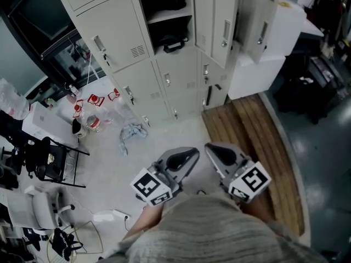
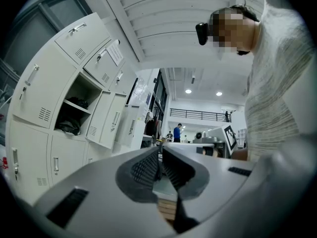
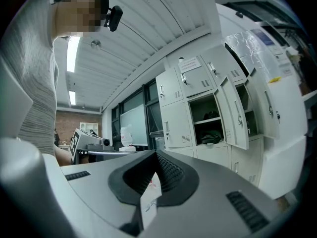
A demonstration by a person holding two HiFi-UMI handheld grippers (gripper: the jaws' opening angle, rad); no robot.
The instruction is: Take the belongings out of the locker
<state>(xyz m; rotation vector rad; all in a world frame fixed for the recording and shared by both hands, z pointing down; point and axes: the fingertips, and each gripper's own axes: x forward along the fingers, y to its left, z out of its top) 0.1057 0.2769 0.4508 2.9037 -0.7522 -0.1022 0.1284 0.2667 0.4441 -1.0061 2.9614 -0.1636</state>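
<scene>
Both clenched and empty, left tool (image 1: pixel 192 152) and right tool (image 1: pixel 211 148) hang above pale floor (image 1: pixel 164 138) before an open locker (image 1: pixel 170 15).

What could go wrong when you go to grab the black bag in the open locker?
The open door hangs right beside the black bag, so a gripper might bump it. Both the left gripper and right gripper are shut, so they'd push the bag unless opened first. The cloth on the floor could trip a foot.
</scene>
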